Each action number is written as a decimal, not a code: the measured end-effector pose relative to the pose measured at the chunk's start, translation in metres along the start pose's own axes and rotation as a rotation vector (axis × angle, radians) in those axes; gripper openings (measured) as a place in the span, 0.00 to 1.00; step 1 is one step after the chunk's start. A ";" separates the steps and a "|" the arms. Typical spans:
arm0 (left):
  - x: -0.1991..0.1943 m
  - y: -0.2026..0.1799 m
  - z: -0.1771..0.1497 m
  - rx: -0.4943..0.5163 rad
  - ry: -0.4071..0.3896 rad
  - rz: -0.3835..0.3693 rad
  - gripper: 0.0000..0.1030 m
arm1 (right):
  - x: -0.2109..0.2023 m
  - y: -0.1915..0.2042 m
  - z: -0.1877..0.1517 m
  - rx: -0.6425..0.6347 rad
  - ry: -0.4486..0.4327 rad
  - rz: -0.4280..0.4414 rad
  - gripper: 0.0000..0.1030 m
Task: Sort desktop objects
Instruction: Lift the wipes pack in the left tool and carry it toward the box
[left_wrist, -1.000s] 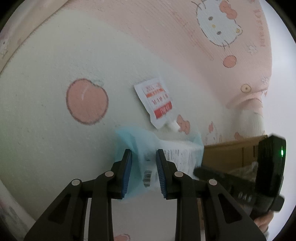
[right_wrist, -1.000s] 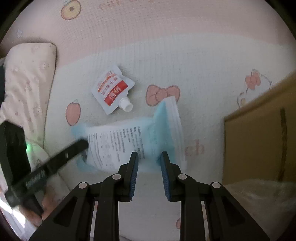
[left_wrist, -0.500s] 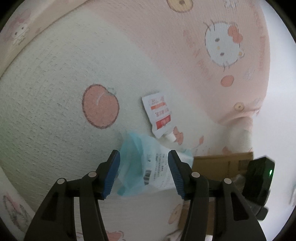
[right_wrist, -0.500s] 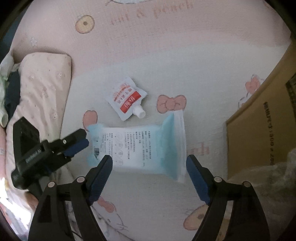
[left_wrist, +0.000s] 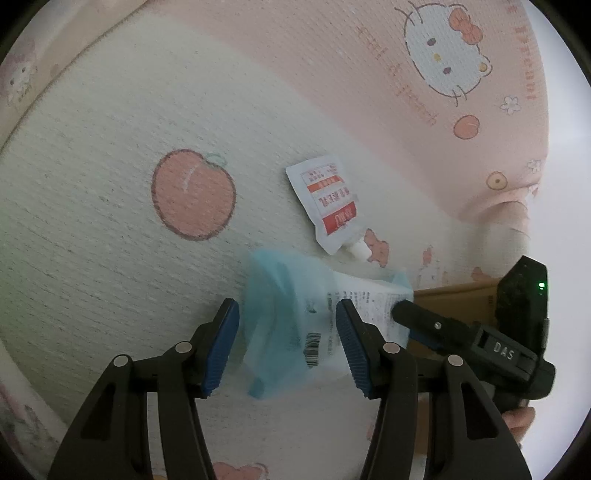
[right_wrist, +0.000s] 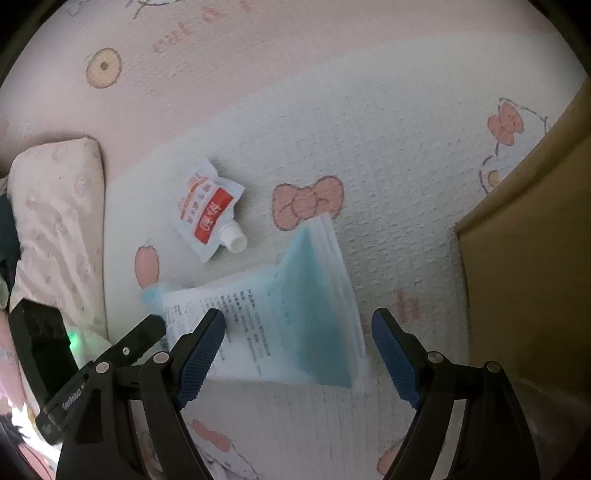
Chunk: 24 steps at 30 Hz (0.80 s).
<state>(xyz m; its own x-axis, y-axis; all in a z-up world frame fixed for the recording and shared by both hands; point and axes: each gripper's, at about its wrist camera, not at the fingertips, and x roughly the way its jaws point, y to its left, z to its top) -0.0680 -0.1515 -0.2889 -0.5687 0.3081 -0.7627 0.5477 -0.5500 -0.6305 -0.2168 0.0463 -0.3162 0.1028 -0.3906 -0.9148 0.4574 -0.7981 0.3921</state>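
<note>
Left wrist view: blue packet (left_wrist: 295, 314) lies flat on the printed mat (left_wrist: 110, 221), released.
Both the left gripper (left_wrist: 288, 347) and right gripper (right_wrist: 297, 354) are spread wide above it; its print is unreadable, and the cardboard box (right_wrist: 524, 266) is cropped.

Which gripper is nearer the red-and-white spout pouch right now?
Neither clearly. The left gripper and the right gripper both hang open over the blue packet, at opposite ends; the spout pouch lies beyond it, untouched.
</note>
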 end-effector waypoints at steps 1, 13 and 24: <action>0.000 0.000 0.000 0.002 -0.001 -0.001 0.57 | 0.000 0.000 0.000 0.000 -0.001 0.008 0.78; 0.005 -0.017 -0.011 0.119 0.008 0.028 0.56 | 0.005 0.018 -0.001 -0.038 0.007 0.018 0.80; -0.007 -0.025 -0.028 0.208 -0.005 0.050 0.49 | -0.001 0.040 -0.016 -0.109 -0.042 0.034 0.64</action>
<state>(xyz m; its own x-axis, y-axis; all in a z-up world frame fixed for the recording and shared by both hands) -0.0603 -0.1179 -0.2715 -0.5475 0.2726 -0.7912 0.4368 -0.7133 -0.5480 -0.1849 0.0222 -0.3007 0.0838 -0.4373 -0.8954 0.5479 -0.7304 0.4079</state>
